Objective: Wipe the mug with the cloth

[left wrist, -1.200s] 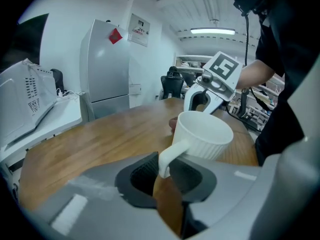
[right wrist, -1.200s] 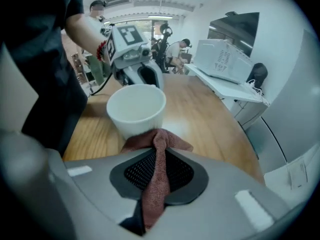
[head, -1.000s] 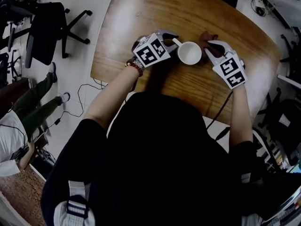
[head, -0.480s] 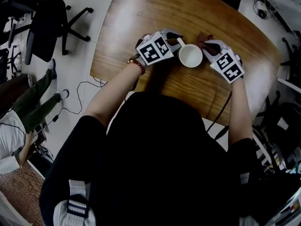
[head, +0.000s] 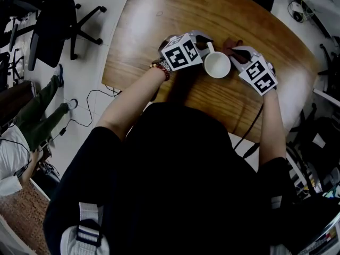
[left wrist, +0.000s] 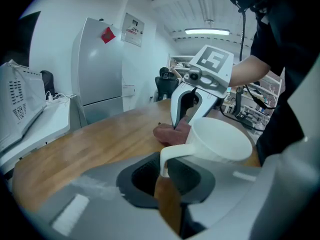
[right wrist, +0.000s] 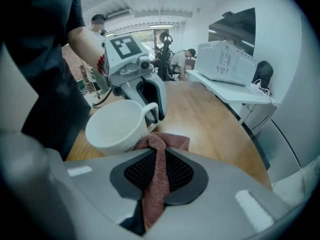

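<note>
A white mug (head: 217, 65) stands on the round wooden table (head: 175, 15). My left gripper (head: 206, 44) is shut on the mug's handle (left wrist: 170, 153), with the mug body (left wrist: 220, 143) just beyond its jaws. My right gripper (head: 237, 53) is shut on a reddish-brown cloth (right wrist: 156, 176), which bunches out ahead of the jaws against the mug's side (right wrist: 117, 126). In the head view the cloth (head: 230, 43) shows at the mug's far right. Each gripper view shows the other gripper across the mug: the right gripper (left wrist: 186, 115) and the left gripper (right wrist: 150, 101).
The table's near edge (head: 212, 122) runs close to my body. A black office chair (head: 53, 28) and a seated person's legs (head: 37, 118) are on the floor at left. A white cabinet (left wrist: 97, 69) and a white appliance (right wrist: 227, 59) stand beyond the table.
The left gripper and the mug have shifted slightly right. The right gripper with the cloth has edged in closer to the mug's side.
</note>
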The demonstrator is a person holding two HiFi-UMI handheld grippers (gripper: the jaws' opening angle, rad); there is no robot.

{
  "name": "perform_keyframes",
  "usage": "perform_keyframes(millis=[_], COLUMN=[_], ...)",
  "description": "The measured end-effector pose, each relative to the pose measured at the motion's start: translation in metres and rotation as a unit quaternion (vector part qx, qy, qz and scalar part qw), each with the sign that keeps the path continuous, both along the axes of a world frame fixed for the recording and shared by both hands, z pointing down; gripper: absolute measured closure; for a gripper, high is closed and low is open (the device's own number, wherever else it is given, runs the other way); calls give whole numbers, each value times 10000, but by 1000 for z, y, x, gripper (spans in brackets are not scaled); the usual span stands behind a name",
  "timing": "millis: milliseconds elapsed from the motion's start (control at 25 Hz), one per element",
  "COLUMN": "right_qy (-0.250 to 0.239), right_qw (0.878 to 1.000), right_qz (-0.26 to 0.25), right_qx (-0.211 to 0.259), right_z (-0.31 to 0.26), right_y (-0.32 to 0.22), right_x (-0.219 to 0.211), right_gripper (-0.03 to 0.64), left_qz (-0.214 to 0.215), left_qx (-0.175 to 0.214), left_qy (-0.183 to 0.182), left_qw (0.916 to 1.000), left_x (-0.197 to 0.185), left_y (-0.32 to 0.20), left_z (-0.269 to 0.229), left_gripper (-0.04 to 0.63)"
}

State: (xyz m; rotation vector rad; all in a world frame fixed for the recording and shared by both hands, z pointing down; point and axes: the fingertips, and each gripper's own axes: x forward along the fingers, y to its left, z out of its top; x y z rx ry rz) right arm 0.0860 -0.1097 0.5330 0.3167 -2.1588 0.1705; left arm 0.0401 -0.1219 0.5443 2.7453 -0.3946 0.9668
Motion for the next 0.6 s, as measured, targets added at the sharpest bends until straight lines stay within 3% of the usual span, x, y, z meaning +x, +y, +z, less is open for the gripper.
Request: perform_keyframes(millis=[280,600], right_qy=[-575,-793], right_qw=[9976,9959], right_qz=[-343,-423], right_qx=[196,-60], right_z=[-39,-22], right_y=[-13,-13], right_x=[-21,-36], right_gripper=[569,569], left_qz=[125,205], left_qx=[41,20], left_qy=[-41,-102], left_qw=[9999,9997], left_x=[6,11], left_y=[2,3], left_z=[0,3], left_gripper=[558,563])
